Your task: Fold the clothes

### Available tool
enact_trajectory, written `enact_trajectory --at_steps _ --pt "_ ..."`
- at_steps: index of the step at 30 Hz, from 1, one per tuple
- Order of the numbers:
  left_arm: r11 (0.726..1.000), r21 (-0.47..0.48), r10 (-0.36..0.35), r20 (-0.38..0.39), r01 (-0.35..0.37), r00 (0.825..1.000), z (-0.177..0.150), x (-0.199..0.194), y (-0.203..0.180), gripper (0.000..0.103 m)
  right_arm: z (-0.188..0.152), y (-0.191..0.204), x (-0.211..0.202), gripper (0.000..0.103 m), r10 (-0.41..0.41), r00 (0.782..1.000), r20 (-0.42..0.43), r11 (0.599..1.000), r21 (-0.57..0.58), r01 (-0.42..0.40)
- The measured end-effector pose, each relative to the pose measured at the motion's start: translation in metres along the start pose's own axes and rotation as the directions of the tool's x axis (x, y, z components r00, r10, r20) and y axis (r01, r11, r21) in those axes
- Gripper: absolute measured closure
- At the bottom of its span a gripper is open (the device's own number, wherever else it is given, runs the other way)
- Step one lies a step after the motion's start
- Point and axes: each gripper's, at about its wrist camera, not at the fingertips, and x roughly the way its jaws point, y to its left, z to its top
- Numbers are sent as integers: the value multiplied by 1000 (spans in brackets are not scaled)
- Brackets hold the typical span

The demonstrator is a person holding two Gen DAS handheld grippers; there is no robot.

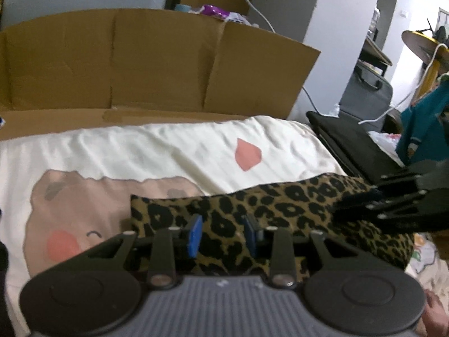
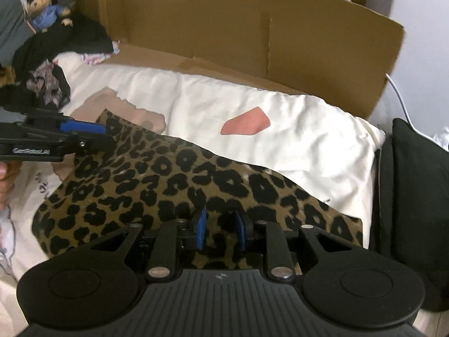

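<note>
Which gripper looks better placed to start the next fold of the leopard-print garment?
Probably the left gripper: its open blue pads sit near the short end of the leopard-print garment on the cream pig-print bedsheet. The right gripper, also open, hovers over the middle of the garment's near edge.

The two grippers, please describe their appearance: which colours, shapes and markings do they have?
Both look alike. The left gripper has a ribbed grey-black body, two round black discs at its sides, black link bars with silver rivets, and blue pads on its fingers. The right gripper has the same build. Seen from the side, the left one carries small white lettering, too blurred to read surely. No sleeves or cables are visible.
</note>
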Motion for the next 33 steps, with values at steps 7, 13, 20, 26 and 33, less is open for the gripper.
enact_trajectory --at_steps 7,13,20,26,33 --pt "996 -22 -92 15 92 996 2 -10 5 69 12 -2 23 75 -26 999 -34 999 18 26" --pt "962 33 -269 -30 270 963 -1 -12 -11 75 27 -13 46 81 -49 996 -76 994 90 56" --pt "885 66 -454 -98 461 886 -10 -12 -32 80 32 -25 56 83 4 994 -108 991 134 10" --pt "905 121 -382 -193 409 904 -28 8 -46 83 32 -27 57 83 24 994 -107 992 127 -11" --pt "901 201 -337 -230 383 913 -43 19 -52 83 37 -28 61 84 40 992 -119 997 70 -32"
